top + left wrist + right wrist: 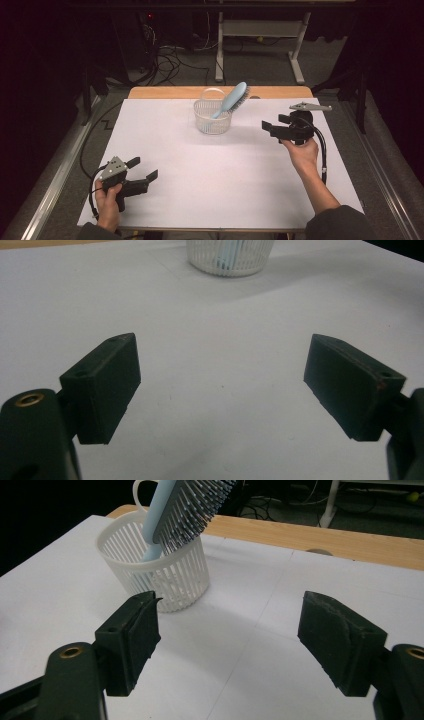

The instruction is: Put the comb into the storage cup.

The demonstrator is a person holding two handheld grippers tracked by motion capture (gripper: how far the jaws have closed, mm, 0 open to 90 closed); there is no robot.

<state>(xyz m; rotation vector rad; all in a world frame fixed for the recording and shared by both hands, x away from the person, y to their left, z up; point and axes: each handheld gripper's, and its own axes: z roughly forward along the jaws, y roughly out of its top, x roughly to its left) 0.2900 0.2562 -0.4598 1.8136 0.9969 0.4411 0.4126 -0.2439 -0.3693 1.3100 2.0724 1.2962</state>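
Right gripper view looks along the right gripper (227, 642), its black jaws spread wide with nothing between them, over bare white table (240, 670). Just beyond stands the white slotted plastic basket (172, 577), a pale blue hairbrush (187, 510) leaning in it, bristle head up. Near the table's front left corner, the left gripper (145, 169) also gapes, empty.

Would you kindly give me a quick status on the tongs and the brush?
Left tongs open, empty, low on the table. Right tongs open, empty, beside the basket. Brush leaning handle-down in the basket. Nothing in the way.
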